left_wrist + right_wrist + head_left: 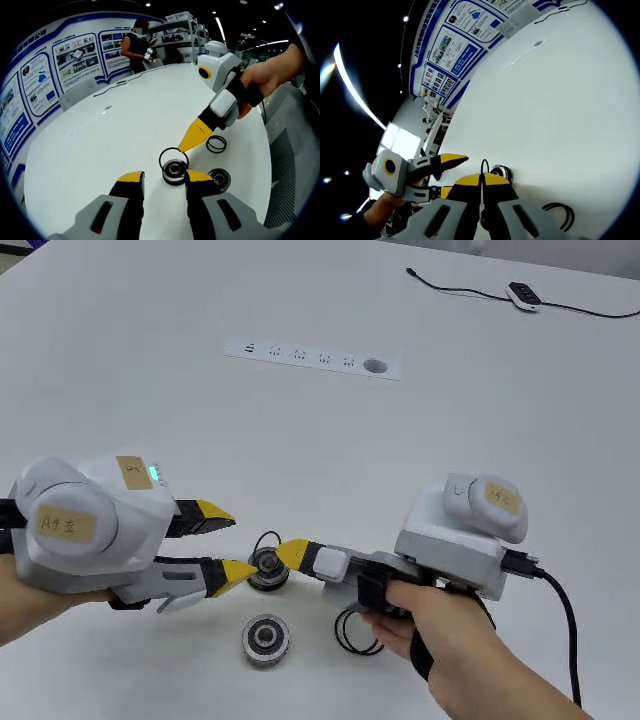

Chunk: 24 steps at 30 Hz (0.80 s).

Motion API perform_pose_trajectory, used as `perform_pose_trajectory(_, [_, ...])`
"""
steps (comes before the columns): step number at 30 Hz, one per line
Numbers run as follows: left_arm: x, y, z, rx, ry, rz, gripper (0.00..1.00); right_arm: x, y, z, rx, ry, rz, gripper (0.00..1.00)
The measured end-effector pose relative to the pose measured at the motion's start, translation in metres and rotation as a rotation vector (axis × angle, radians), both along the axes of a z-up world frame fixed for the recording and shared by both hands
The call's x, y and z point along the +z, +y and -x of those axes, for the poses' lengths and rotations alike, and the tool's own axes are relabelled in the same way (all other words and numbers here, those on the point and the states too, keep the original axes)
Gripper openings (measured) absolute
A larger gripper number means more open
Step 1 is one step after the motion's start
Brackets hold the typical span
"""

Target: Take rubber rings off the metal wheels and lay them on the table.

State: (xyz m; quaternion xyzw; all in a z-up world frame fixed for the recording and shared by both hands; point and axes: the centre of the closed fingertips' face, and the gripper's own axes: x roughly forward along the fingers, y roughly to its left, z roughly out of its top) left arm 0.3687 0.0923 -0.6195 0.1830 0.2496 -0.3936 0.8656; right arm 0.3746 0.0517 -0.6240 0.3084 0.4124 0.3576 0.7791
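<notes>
White bench (300, 440) already carries loose rings (352, 633) beside a bare wheel (266, 640). The right tool (290, 553) pinches the seemingly last ring (160, 161) off the second wheel (268, 570), and the left tool (238, 545) is spread apart.

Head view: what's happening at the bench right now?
The right gripper is shut on a rubber ring that stands partly off a metal wheel on the table. The open left gripper is at that wheel's other side. A second wheel lies nearer the person, and loose rings lie by the right gripper.
</notes>
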Motion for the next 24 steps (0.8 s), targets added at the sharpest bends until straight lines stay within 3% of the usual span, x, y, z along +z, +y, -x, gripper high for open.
perform_pose_trajectory(7, [0.004,0.000,0.006,0.014,-0.010,0.003,0.35,0.001,-0.023,0.006,-0.038,-0.006,0.019,0.02])
perform_pose_trajectory(24, [0.010,-0.011,0.011,0.016,-0.025,0.033,0.34,-0.019,-0.074,0.031,-0.164,0.076,0.039,0.02])
